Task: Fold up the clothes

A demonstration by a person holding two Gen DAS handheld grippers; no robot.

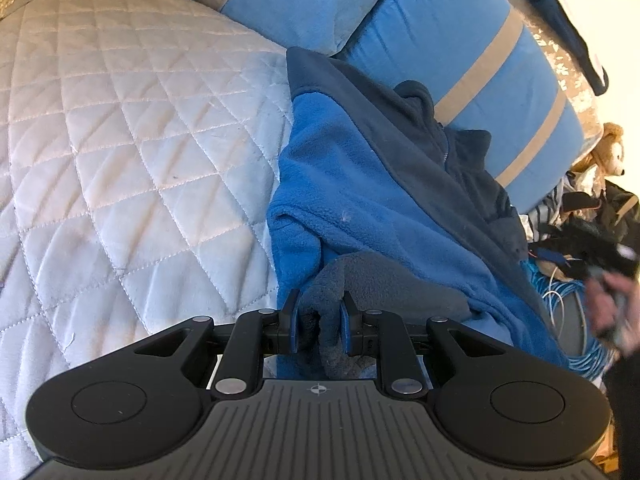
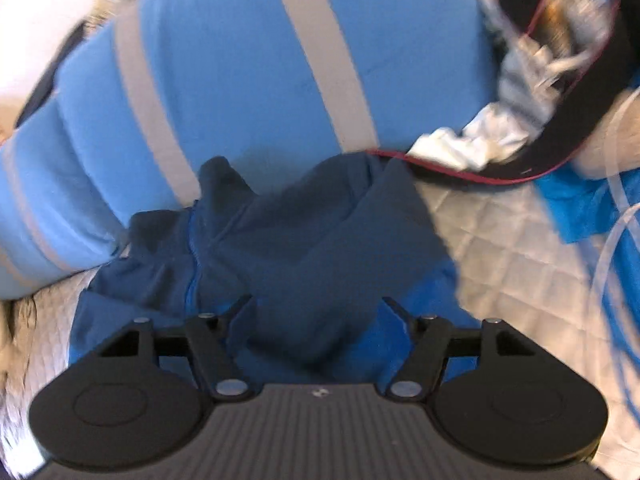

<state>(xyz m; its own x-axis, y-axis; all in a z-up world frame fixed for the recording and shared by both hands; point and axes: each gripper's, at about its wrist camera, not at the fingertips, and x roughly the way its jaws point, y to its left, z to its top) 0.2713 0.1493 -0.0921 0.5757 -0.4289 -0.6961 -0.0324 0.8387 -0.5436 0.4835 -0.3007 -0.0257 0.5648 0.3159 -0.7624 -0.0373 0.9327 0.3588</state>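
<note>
A blue fleece jacket [image 1: 352, 184] lies on the quilted white bedspread [image 1: 120, 152], its top end pushed up against two light-blue pillows with grey stripes [image 1: 460, 52]. The jacket is two-toned: bright blue on the body, navy across the shoulders and collar, with a zip running down from the collar.

The left gripper [image 1: 319, 320] has its fingers drawn in narrow and pinched on a grey fleecy fold of the jacket [image 1: 360, 280] (it looks like the inside lining or a cuff, I cannot say which). The fold bunches up between the blue pads and hangs down below them.

The right gripper [image 2: 318, 312] stands with its fingers spread wide over the navy part of the jacket [image 2: 304, 248]; cloth lies under and between them, but the pads do not press on it. That view is blurred.

At the far edge of the bed there is clutter: a black strap with red piping [image 2: 560, 136], crumpled white cloth [image 2: 472, 140], a coil of blue cable [image 1: 568, 312] and a stuffed toy [image 1: 608, 152]. A blurred hand [image 1: 612, 308] shows at the right edge of the left view.
</note>
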